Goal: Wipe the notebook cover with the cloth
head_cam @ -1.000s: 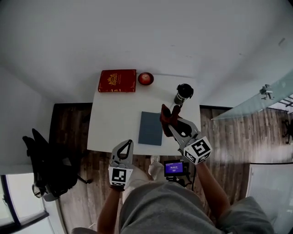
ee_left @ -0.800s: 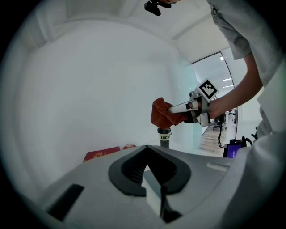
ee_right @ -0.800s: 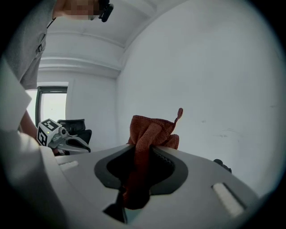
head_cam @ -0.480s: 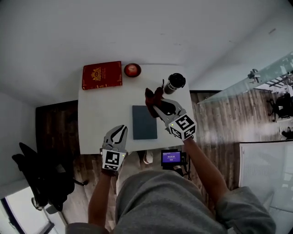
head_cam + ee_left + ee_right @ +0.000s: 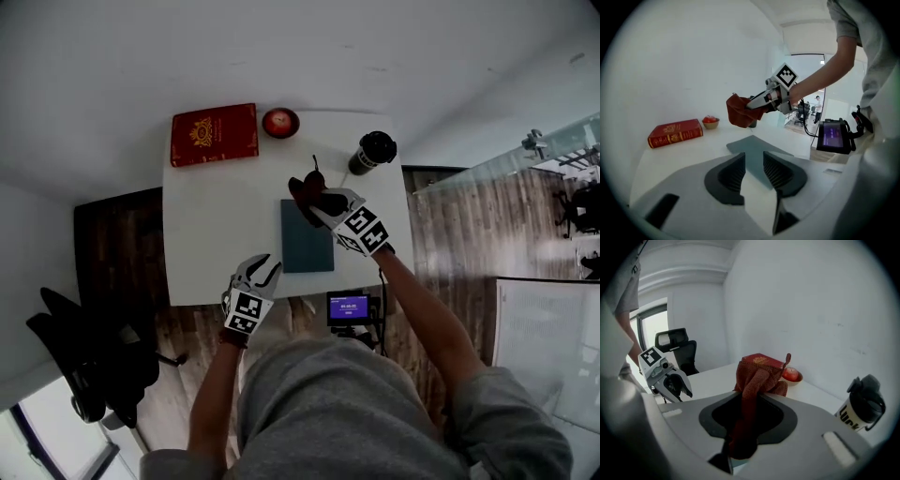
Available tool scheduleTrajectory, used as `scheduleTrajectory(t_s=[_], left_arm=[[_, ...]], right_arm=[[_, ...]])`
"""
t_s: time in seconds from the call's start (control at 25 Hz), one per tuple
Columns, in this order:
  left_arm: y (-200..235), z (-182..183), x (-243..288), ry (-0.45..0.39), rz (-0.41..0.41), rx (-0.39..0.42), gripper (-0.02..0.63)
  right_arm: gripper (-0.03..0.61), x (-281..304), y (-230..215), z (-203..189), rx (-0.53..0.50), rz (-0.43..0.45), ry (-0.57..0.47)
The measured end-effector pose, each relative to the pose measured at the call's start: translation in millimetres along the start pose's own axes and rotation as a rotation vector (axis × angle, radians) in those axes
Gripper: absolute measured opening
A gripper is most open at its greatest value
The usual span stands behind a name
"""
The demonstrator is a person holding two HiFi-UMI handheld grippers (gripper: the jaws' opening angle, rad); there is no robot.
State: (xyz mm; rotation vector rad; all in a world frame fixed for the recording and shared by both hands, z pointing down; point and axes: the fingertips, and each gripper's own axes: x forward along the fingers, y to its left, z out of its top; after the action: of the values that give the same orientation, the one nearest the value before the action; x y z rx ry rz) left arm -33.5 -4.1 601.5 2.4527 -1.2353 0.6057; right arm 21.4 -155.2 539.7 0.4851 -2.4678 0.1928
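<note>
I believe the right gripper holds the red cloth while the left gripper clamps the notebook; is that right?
Not quite: in the left gripper view the left gripper is empty, its jaws having just been opening, the notebook ahead. The right gripper holds the red cloth.

a white table (image 5: pixel 216 225) stands on a dark wooden floor (image 5: pixel 122 244). on it lie a red book (image 5: pixel 214 134) at the far left corner, a small bowl (image 5: pixel 280 122) of red fruit just beside the book, a dark bottle (image 5: pixel 373 152) standing at the far right, and a grey-blue notebook (image 5: pixel 306 246) lying flat nearer the front edge.
</note>
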Motion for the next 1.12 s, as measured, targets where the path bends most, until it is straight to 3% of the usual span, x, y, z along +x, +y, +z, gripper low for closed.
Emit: scheduleTrajectory(t_s=[0.28,0.56,0.96,1.12], left_arm=[[-21.8,-32.1,21.3,0.050,-0.112,0.071,0.137],[-27.4,-55.5,40.9,0.109,-0.188,0.147,0.149],[-24.7,-73.6,49.0,0.129,-0.235,0.093,0.178],[-26.2,-74.3,50.5,0.140,-0.240,0.112,0.179]], right_arm=[[0.109,44.5,-5.2,-37.7,-0.010,0.060,0.121],[0.109,77.6,-9.1,-53.3,0.014,0.101,0.166],[0.110,102.7,-12.7,-80.0,0.042,0.144,0.256],[0.112,110.4,-10.4,-86.2,0.036,0.163,0.285]])
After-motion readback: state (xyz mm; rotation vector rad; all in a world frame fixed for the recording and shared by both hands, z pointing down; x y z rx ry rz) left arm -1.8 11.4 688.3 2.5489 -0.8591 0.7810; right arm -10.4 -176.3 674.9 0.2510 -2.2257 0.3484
